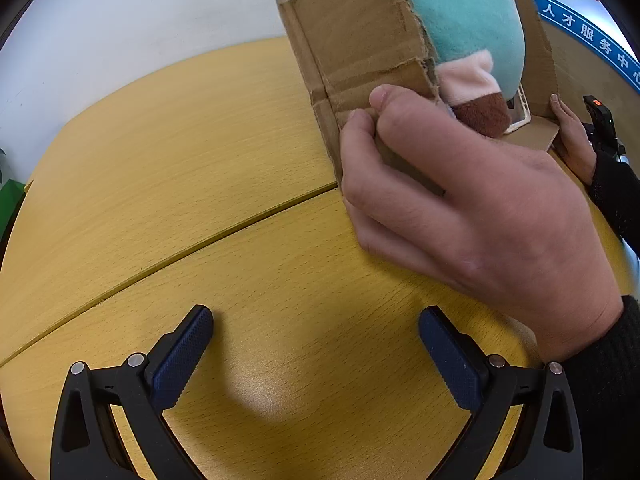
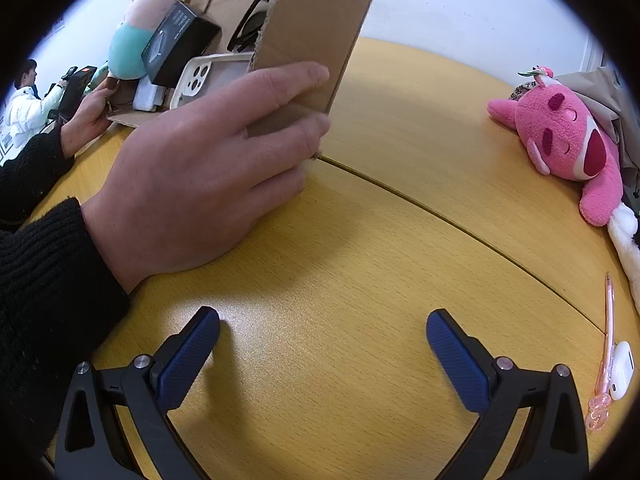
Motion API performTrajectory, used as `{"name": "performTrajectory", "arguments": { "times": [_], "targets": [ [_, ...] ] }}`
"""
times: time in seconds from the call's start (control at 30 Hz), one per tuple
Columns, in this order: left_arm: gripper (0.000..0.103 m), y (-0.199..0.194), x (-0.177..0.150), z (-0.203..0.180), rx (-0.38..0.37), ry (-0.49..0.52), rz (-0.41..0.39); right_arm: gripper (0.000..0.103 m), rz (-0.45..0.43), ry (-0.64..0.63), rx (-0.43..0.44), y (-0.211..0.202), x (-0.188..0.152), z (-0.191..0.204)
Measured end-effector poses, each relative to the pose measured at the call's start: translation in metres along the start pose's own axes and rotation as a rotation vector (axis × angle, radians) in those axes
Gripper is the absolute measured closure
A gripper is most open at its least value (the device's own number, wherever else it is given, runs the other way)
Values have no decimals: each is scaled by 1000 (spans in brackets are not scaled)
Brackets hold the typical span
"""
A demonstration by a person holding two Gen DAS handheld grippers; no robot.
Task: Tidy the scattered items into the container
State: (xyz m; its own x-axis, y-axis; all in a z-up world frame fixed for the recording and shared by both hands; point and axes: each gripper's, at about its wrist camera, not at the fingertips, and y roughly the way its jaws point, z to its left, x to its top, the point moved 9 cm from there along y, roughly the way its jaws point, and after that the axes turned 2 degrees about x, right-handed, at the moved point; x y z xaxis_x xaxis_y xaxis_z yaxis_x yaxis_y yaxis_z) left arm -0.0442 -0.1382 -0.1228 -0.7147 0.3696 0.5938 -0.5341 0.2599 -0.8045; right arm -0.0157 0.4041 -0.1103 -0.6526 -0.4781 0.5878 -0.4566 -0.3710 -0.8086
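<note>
Both the left gripper point(image 1: 316, 344) and right gripper point(image 2: 323, 346) are resting on the desk point(image 2: 360, 264), jaws spread and empty, while bare hands point(image 2: 200, 168) are tilting the cardboard box point(image 2: 316, 28) ahead of them; best steadying it so the teal plush point(image 2: 132, 44) inside stays put.

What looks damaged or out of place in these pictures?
The cardboard box has a torn, ragged flap edge, and bare hands grip it while both tools lie open on the table. A pink plush, a pen and an earbud case lie outside the box.
</note>
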Motion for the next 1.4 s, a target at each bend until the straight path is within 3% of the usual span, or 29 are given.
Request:
{"name": "performTrajectory", "arguments": {
  "times": [1.4],
  "targets": [
    [0,7,6,3,0,1,-1,0,0,1,-1,0,0,2]
  ]
}}
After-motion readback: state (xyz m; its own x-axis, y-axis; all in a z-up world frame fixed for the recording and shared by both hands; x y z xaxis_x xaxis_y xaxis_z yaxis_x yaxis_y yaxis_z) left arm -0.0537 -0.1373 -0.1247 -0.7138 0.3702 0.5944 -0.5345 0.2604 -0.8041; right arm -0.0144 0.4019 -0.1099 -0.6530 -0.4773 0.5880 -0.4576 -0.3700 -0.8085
